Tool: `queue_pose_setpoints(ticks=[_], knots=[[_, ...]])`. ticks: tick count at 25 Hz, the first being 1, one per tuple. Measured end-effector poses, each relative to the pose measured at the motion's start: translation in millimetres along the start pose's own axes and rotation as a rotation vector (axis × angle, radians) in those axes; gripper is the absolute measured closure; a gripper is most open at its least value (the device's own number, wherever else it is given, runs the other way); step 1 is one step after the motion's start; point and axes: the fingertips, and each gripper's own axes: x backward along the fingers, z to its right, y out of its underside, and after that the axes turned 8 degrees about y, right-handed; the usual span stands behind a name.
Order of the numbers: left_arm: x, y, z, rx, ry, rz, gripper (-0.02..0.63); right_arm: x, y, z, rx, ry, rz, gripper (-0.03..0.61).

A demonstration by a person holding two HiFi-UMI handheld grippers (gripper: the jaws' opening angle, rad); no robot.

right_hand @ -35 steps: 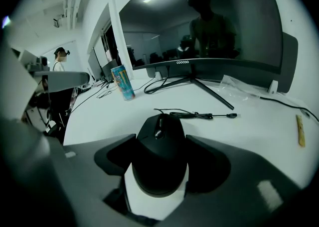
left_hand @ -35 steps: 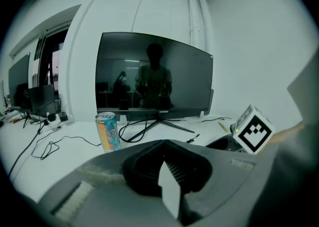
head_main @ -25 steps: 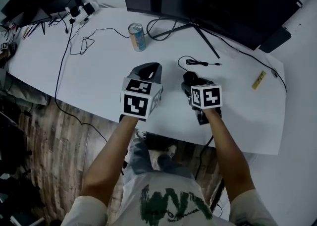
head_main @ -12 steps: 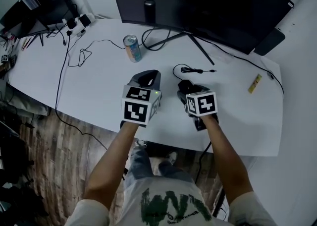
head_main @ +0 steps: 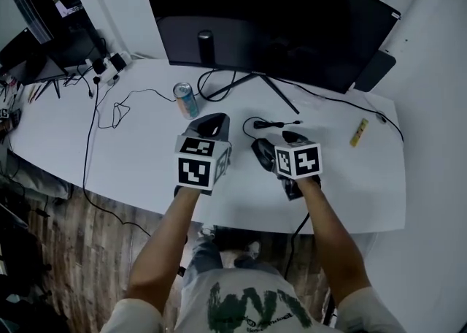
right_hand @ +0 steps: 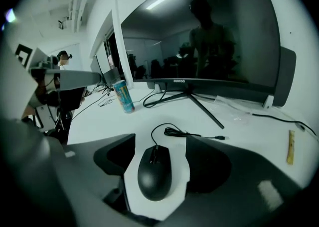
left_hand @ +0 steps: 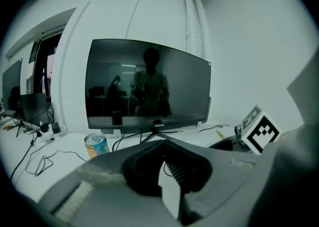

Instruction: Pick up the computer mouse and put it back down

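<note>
The black computer mouse (right_hand: 154, 173) lies on the white table (head_main: 146, 156), its cord running off toward the monitor. My right gripper (right_hand: 160, 139) hovers above it, open; the jaws stand either side of the mouse with white table showing in both gaps. In the head view the mouse (head_main: 261, 154) shows just left of the right gripper (head_main: 286, 142). My left gripper (head_main: 214, 121) hangs over bare table to the left. In the left gripper view its tips (left_hand: 163, 142) meet with nothing between them.
A large dark monitor (head_main: 270, 25) on a splayed stand fills the back of the table. A drink can (head_main: 184, 99) stands ahead and left of the left gripper. A loose cable (head_main: 273, 124) and a yellow stick (head_main: 357, 133) lie to the right. More cables trail at far left.
Both grippers have risen a little above the table; the mouse stays on it. The head view has tilted up and now takes in the whole monitor.
</note>
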Motion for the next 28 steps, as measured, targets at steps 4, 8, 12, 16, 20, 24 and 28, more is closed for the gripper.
queue_pose_setpoints(ticks=[4,8,12,16,20,24,28], knots=[[1,-20,5,-0.014,0.023,0.017,0.611,23,-32,7,-0.010,0.025,0.068,0.303],[2,-40,8,-0.028,0.048,0.033,0.611,50,-68,10,-0.006,0.050,0.153,0.328],[6,-60,8,-0.052,0.064,0.051,0.611,76,-100,12,0.006,0.080,0.228,0.361],[9,-77,9,-0.077,0.086,0.067,0.611,102,-128,13,0.010,0.114,0.308,0.392],[11,-85,12,-0.095,0.110,0.073,0.611,124,-147,11,0.005,0.140,0.386,0.432],[13,-95,11,-0.113,0.125,0.086,0.611,141,-161,8,-0.004,0.164,0.446,0.482],[15,-104,9,-0.124,0.137,0.098,0.611,149,-167,8,-0.014,0.186,0.467,0.535]])
